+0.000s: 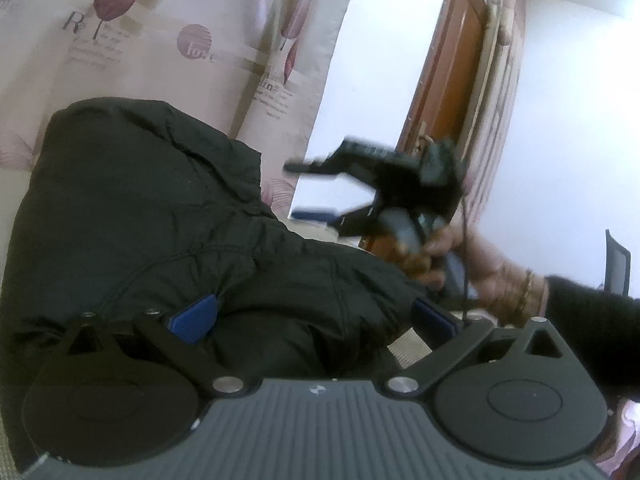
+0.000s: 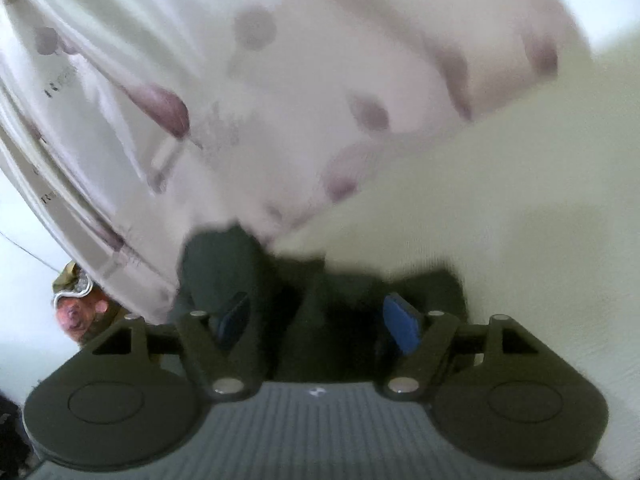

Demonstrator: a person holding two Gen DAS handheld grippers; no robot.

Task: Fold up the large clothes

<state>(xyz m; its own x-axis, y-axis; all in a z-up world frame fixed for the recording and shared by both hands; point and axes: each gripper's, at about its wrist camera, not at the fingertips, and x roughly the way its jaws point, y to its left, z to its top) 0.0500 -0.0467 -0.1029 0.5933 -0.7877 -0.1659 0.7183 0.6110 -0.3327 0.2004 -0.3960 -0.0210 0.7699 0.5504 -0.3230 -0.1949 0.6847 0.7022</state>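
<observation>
Plainly, the black padded jacket lay bunched on a pale surface, in front of a curtain printed with purple leaves and lettering; the left tool stood spread wide, its blue pads at either side of a fold of the jacket, and whether the pads touched the cloth I cannot tell. In the left wrist view the right tool was held up in the air to the right of the jacket, gripped by a hand with bangles at the wrist, its fingers parted with nothing between them; behind it stood a brown wooden door. The right wrist view was blurred; dark jacket cloth showed between and beyond its parted blue pads.
</observation>
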